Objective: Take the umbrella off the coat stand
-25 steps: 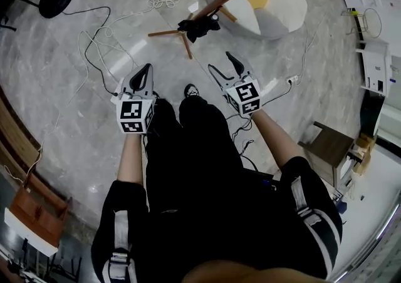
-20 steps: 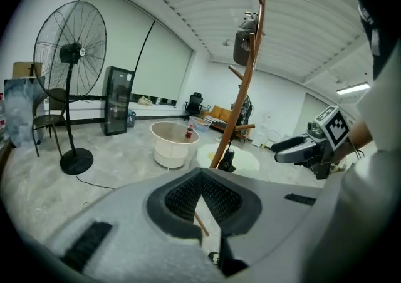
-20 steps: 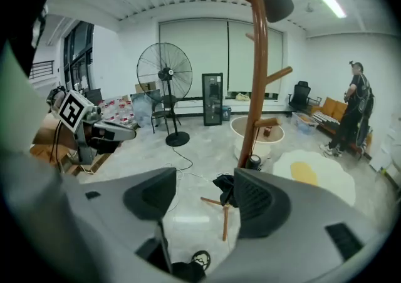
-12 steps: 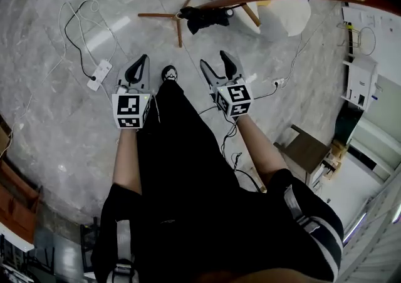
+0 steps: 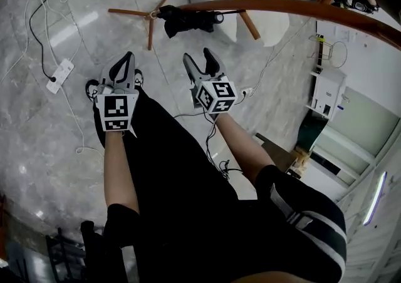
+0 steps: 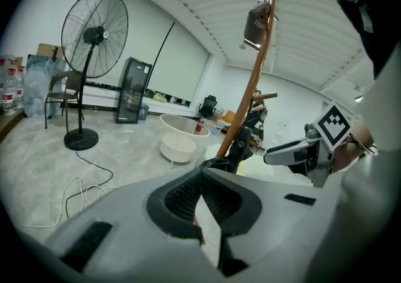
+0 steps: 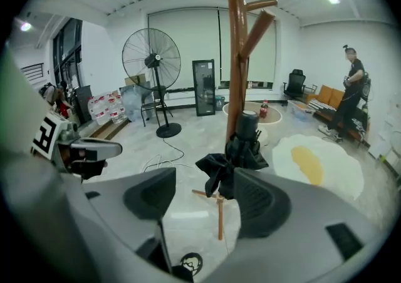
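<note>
The left claw is held pinched together at the tips, with nothing gripped; the right claw is held wide, as it is seen a second earlier, and nothing is touched by its pads. Between the right jaws, but well beyond them, the umbrella is framed: black, folded, hung low on the stand, just above the splayed feet. In the head view both claws are seen side by side over the floor, pointed towards the umbrella and still apart from it; compared with a second ago they are carried lower, and the stand is brought nearer, its pole now swept across the whole top of that view. The approach is thus judged to be under way and the grasp not yet begun; the umbrella is not yet lifted off; the left claw is judged to need opening if it is to be used.
</note>
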Tool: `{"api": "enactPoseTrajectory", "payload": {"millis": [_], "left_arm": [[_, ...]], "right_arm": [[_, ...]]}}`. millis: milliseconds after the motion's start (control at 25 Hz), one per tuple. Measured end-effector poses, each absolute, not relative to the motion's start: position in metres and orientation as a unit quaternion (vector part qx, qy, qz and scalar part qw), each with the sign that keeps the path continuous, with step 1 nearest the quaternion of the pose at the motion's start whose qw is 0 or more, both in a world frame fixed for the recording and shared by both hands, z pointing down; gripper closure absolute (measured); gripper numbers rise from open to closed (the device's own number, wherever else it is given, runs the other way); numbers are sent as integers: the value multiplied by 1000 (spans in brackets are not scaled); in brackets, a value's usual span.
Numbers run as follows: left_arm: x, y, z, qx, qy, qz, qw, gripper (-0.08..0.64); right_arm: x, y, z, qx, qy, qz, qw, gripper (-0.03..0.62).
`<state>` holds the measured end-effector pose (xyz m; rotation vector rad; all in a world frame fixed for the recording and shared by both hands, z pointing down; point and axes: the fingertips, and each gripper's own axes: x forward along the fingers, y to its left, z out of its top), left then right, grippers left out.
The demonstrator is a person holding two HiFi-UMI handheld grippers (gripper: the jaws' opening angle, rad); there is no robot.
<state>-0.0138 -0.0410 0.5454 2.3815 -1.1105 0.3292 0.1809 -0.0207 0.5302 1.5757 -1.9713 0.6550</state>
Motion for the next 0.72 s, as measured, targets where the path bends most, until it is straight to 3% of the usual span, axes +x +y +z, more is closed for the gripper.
{"api": "enactPoseTrajectory", "payload": {"millis": [720], "left_arm": [[51,-33,609,863,-407,131,271,561]], "right_arm": [[233,-71,612,604,-712,267,237,234]]}}
